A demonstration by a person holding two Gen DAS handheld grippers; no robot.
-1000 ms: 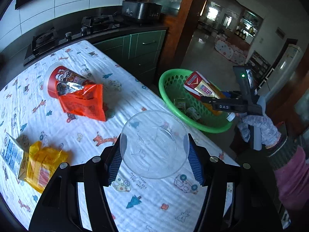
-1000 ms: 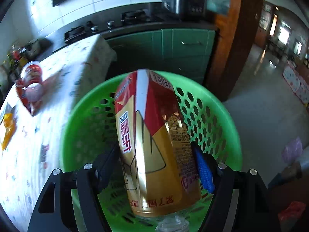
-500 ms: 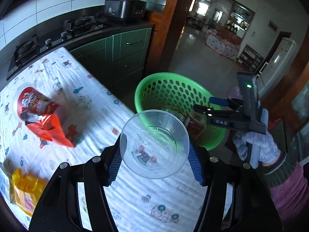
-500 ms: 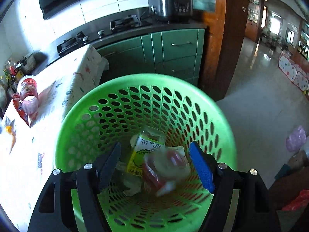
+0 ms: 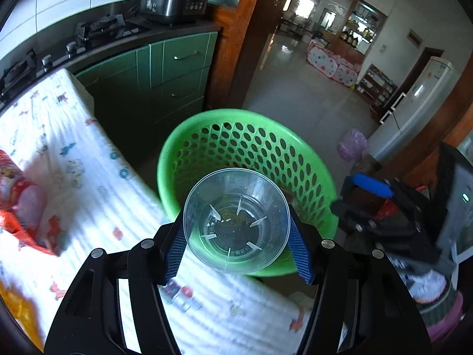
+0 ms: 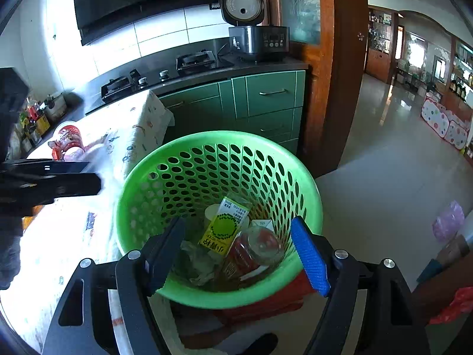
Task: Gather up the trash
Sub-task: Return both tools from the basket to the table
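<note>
Left gripper [image 5: 236,244] clenched on a clear plastic cup [image 5: 236,222], blue pads pressing its sides, mouth of the cup turned toward the camera. Just beyond and beneath the cup, a green perforated basket [image 5: 251,136], standing off the edge of the tabletop [image 5: 88,177] with its patterned white cloth. Far to the left of this gripper, blurred, a red snack bag [image 5: 23,216] and a red-and-white cup [image 5: 11,174] on the cloth; at the lower left edge, a yellow wrapper [image 5: 17,310]. Off to the right, the other gripper seen side-on, held by a gloved hand [image 5: 428,284].

Right gripper [image 6: 236,254] released, jaws spread wide with nothing between them, poised above the basket's near rim [image 6: 230,298]. Straight ahead and below, inside the basket: a yellow-green drink carton [image 6: 223,230], a red carton [image 6: 242,261] lying on its side, a clear round lid or cup [image 6: 263,244], crumpled clear plastic [image 6: 198,263]. To the left, the dark outline of the left gripper [image 6: 50,180] over the tabletop. Beyond the basket, green cabinets [image 6: 266,97] and a rice cooker [image 6: 254,29].
</note>
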